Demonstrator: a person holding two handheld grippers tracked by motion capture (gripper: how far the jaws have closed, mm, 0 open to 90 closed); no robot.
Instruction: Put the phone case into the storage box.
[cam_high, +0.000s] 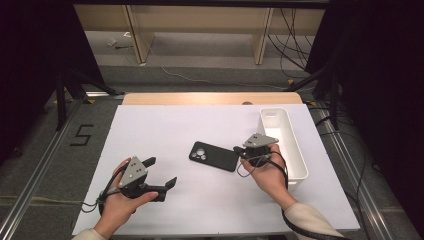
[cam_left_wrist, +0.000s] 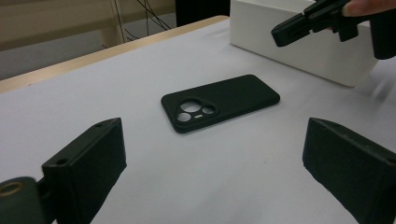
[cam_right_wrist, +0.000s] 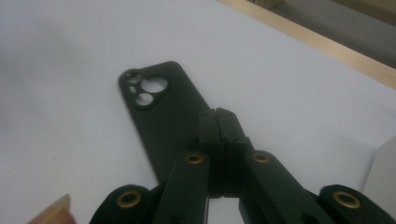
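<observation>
On a white paper-covered table (cam_high: 165, 130), a person's left hand holds the left gripper (cam_high: 162, 172), a matte black two-jaw tool topped by a grey three-cornered plate, with its jaws spread wide and nothing between them. From the left gripper view, the blocky, hard-edged jaws frame open white surface ahead. Near the table's centre lies a flat, matte black phone case with rounded corners and camera cut-outs (cam_high: 214, 156), back up, its cut-out end toward the left. The right gripper view shows three round holes and a small slot in that end, detail the high view blurs. The right gripper (cam_right_wrist: 219, 123) hovers over the case's right end, jaws pressed together with nothing in them; whether the tips touch the case cannot be told. Just beyond stands a long white plastic bin with rounded rim (cam_high: 292, 145), near the table's right edge. Broad bare surface lies left of and behind the case.
</observation>
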